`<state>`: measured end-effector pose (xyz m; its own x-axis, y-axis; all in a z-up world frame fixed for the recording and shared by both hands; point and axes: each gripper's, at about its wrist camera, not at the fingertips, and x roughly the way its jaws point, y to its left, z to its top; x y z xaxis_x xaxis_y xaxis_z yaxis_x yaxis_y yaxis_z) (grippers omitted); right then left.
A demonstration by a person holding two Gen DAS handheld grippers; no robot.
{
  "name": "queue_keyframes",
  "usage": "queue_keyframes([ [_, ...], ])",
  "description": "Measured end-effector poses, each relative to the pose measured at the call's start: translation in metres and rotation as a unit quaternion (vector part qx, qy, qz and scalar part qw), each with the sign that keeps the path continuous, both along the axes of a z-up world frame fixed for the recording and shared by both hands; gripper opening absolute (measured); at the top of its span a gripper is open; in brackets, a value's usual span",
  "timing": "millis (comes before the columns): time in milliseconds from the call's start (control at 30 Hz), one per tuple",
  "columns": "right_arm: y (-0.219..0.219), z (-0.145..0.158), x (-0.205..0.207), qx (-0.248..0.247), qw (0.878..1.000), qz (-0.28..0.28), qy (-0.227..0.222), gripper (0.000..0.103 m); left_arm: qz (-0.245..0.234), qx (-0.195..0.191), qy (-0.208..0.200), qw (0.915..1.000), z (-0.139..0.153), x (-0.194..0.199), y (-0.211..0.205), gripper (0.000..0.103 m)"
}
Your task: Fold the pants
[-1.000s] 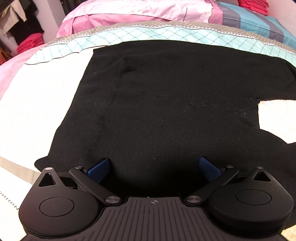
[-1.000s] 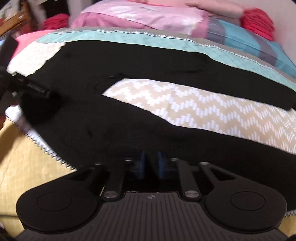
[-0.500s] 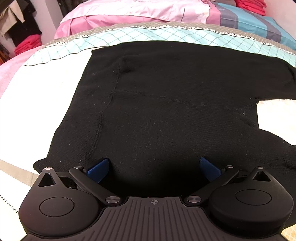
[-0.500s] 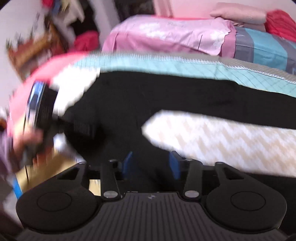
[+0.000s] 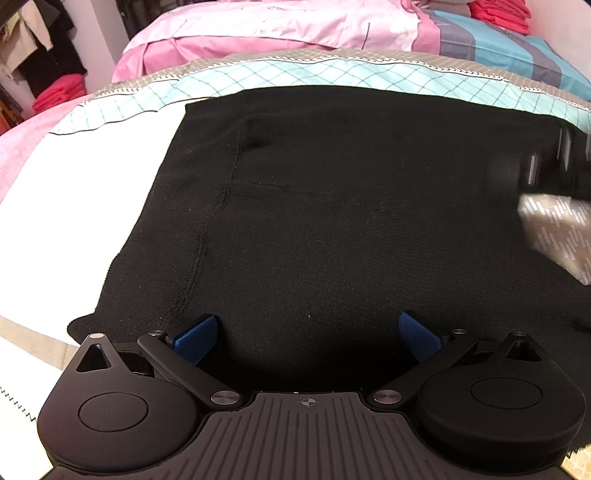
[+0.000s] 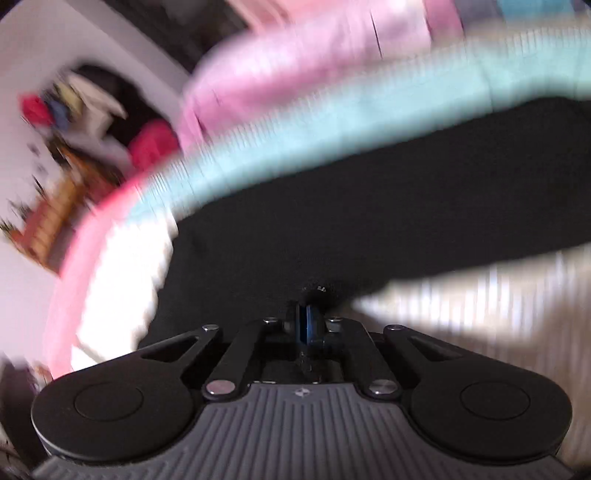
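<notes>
The black pants (image 5: 332, 206) lie flat on the bed, waist end toward the left, and fill most of the left wrist view. My left gripper (image 5: 308, 334) is open, its blue pads spread wide over the near edge of the fabric, holding nothing. My right gripper (image 6: 309, 317) has its blue pads pressed together on a pinch of the black pants (image 6: 369, 206); that view is heavily blurred. In the left wrist view the right gripper shows as a dark blur (image 5: 543, 166) at the right edge.
The bed has a patchwork cover: white (image 5: 81, 206), teal check (image 5: 295, 72) and beige zigzag (image 5: 557, 229) panels. Pink and blue bedding (image 5: 280, 29) is piled at the far side. Red folded clothes (image 5: 55, 98) and hanging clothes are at the far left.
My right gripper opened, then shut on the pants near the crotch and is swinging fast, blurring its view. It has entered the left wrist view at the right. The left gripper stays open.
</notes>
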<state>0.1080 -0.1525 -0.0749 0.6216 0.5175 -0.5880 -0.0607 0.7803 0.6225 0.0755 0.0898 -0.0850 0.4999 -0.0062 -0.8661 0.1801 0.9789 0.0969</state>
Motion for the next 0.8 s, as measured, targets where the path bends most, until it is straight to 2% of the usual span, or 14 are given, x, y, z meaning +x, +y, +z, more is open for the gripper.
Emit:
queue_keyframes([
  [67, -0.006, -0.001, 0.012, 0.007, 1.000, -0.004, 0.008, 0.005, 0.003, -0.002, -0.002, 1.0000, 0.000, -0.001, 0.001, 0.103],
  [133, 0.004, -0.010, 0.016, -0.043, 0.999, 0.019, 0.015, 0.005, 0.002, 0.005, -0.005, 1.0000, -0.001, -0.002, -0.002, 0.103],
  [167, 0.005, -0.012, 0.016, -0.053, 0.998, 0.025, 0.011, 0.005, 0.003, 0.006, -0.005, 1.0000, -0.001, -0.002, -0.003, 0.103],
  [200, 0.002, -0.012, 0.015, -0.040, 0.999, 0.023, 0.012, 0.006, 0.002, 0.006, -0.005, 1.0000, -0.001, -0.002, -0.002, 0.103],
  [267, -0.006, -0.012, 0.010, -0.010, 1.000, 0.010, 0.028, 0.013, 0.000, 0.005, -0.003, 1.0000, -0.001, -0.002, -0.002, 0.103],
  [300, -0.009, -0.008, 0.004, -0.017, 0.999, 0.002, 0.028, 0.020, 0.000, 0.005, -0.002, 1.0000, -0.001, -0.001, -0.002, 0.103],
  [333, -0.013, 0.000, -0.006, -0.035, 0.999, -0.005, 0.016, 0.030, -0.001, 0.006, -0.001, 1.0000, -0.001, -0.001, -0.002, 0.103],
  [400, -0.014, 0.015, -0.033, -0.085, 0.996, -0.009, -0.014, 0.043, 0.000, 0.006, 0.001, 1.0000, -0.001, 0.000, -0.003, 0.103],
  [467, -0.021, 0.026, -0.067, -0.136, 0.990, -0.009, -0.042, 0.043, -0.001, 0.007, 0.003, 1.0000, -0.001, 0.001, -0.003, 0.103],
  [500, -0.027, 0.030, -0.085, -0.155, 0.986, -0.017, -0.050, 0.047, 0.000, 0.007, 0.004, 1.0000, -0.001, 0.001, -0.003, 0.103],
  [600, -0.056, 0.022, -0.128, -0.160, 0.986, -0.052, -0.017, 0.070, 0.002, 0.008, 0.005, 1.0000, -0.001, 0.003, -0.004, 0.103],
  [667, -0.076, 0.005, -0.145, -0.182, 0.980, -0.071, 0.042, 0.064, 0.003, 0.011, 0.008, 0.9999, 0.000, 0.004, -0.006, 0.103],
  [700, -0.087, 0.004, -0.156, -0.188, 0.978, -0.083, 0.045, 0.044, 0.004, 0.012, 0.012, 0.9998, 0.000, 0.005, -0.006, 0.103],
  [800, -0.122, 0.020, -0.187, -0.170, 0.973, -0.152, 0.020, 0.072, 0.016, 0.013, 0.043, 0.9988, 0.004, 0.017, -0.007, 0.103],
])
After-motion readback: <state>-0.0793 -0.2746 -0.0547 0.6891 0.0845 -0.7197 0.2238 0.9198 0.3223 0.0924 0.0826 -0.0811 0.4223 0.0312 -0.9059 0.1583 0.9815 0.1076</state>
